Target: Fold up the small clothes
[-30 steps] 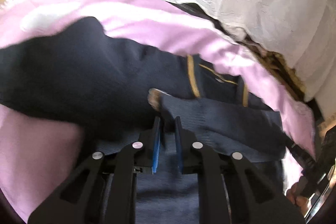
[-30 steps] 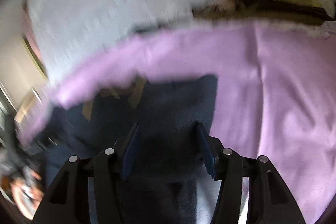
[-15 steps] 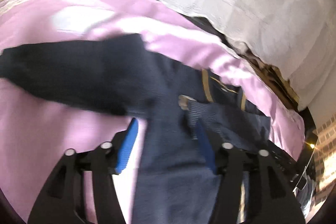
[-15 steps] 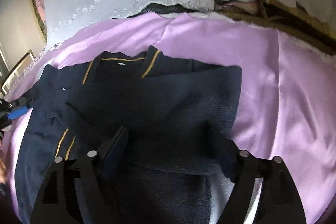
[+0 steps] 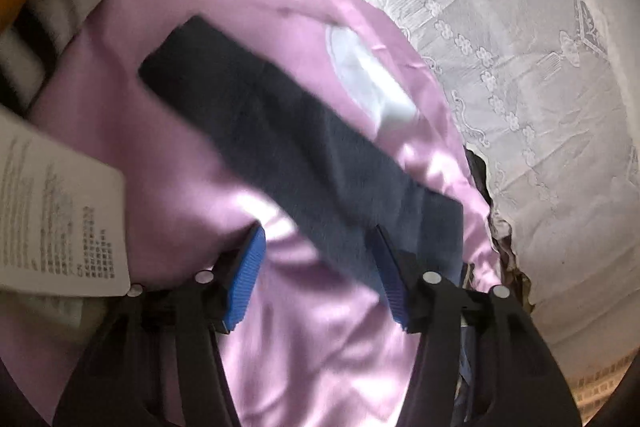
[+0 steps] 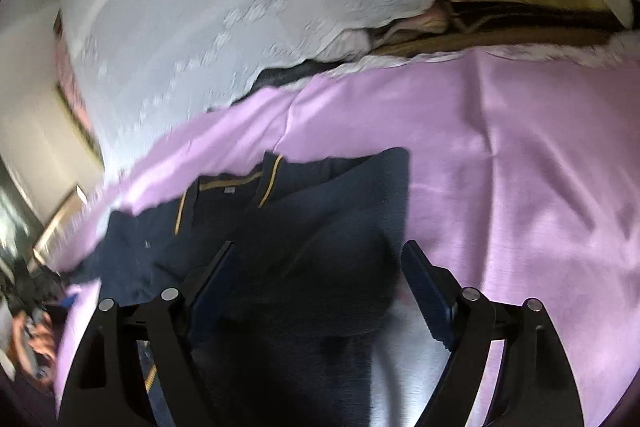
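Observation:
A small navy knit top with yellow collar stripes (image 6: 280,219) lies on a pink satin sheet (image 6: 520,167). One side is folded over its body. In the left wrist view its navy sleeve (image 5: 256,123) stretches out flat across the pink sheet (image 5: 168,147). My left gripper (image 5: 316,267) is open and empty, just above the sleeve's near end. My right gripper (image 6: 316,279) is open and empty, hovering over the folded part of the top.
A white lace cloth (image 5: 520,47) covers the area behind the sheet and also shows in the right wrist view (image 6: 240,7). A printed paper card (image 5: 60,219) lies at the left. Brown and dark fabrics (image 6: 500,23) are bunched at the back.
My left gripper let go of the navy cloth, opened, and swung left toward the stretched sleeve. My right gripper stayed open and pulled back slightly over the folded top.

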A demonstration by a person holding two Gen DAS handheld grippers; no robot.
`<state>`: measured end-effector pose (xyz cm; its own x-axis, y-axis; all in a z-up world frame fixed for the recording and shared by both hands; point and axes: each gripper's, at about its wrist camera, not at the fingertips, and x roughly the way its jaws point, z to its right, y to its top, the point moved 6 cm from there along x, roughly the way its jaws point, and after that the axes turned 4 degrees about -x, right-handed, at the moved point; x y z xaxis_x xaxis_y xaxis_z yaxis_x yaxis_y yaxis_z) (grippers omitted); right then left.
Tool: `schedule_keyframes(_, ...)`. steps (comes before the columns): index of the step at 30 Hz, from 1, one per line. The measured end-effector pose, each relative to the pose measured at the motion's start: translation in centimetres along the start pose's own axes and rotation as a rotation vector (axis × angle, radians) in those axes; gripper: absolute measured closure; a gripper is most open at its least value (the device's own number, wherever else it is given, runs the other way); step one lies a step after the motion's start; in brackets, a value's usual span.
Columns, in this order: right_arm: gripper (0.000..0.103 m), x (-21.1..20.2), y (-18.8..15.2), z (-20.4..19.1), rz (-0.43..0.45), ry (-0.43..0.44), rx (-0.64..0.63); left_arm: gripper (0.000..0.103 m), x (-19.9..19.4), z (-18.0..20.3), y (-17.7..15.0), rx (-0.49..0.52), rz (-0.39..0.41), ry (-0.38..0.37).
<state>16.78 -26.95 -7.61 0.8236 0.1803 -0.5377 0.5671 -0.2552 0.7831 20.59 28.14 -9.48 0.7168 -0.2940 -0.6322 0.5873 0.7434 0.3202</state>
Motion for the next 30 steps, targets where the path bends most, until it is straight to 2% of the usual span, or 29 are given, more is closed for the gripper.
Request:
schedule_keyframes(2, 0.02, 0.3, -0.1, 0.7, -0.015, 0.012, 0.036, 0.051, 0.9, 0.3, 0.9, -0.005, 0.02, -0.001)
schedule_keyframes(4, 0.02, 0.8, -0.2, 1.1, -0.034, 0.022, 0.064, 0.06, 1.4, -0.2, 2.1, -0.024, 0.04, 0.002)
schedule_keyframes(6, 0.02, 1.1, -0.4, 1.3, -0.045, 0.032, 0.086, 0.078, 1.7, -0.6, 2.7, -0.038, 0.051, -0.004)
schedule_keyframes(8, 0.02, 1.3, -0.5, 1.5, -0.051, 0.038, 0.105, 0.087, 1.8, -1.3, 2.9, -0.042, 0.061, -0.004)
schedule_keyframes(11, 0.021, 1.3, -0.6, 1.5, -0.05, 0.039, 0.112, 0.09, 1.6, -1.0, 2.9, -0.014, 0.075, 0.005)
schedule_keyframes(13, 0.021, 1.3, -0.6, 1.5, -0.048, 0.038, 0.11, 0.092, 0.8, 0.5, 2.6, 0.079, 0.114, 0.06)
schedule_keyframes(15, 0.021, 1.3, -0.5, 1.6, -0.049, 0.039, 0.114, 0.093, 0.0, 2.3, 2.1, 0.164, 0.147, 0.081)
schedule_keyframes(19, 0.021, 1.2, -0.4, 2.0, -0.043, 0.041, 0.141, 0.093, -1.2, 6.4, 1.0, 0.288, 0.163, 0.075)
schedule_keyframes(23, 0.024, 0.5, -0.1, 2.9, 0.003, 0.028, 0.182, 0.093, -2.0, 10.5, -0.2, 0.387, 0.164, 0.067)
schedule_keyframes(30, 0.026, -0.5, 0.2, 6.6, 0.068, 0.021, 0.365, 0.093, -2.6, 17.2, -4.7, 0.555, 0.153, 0.049)
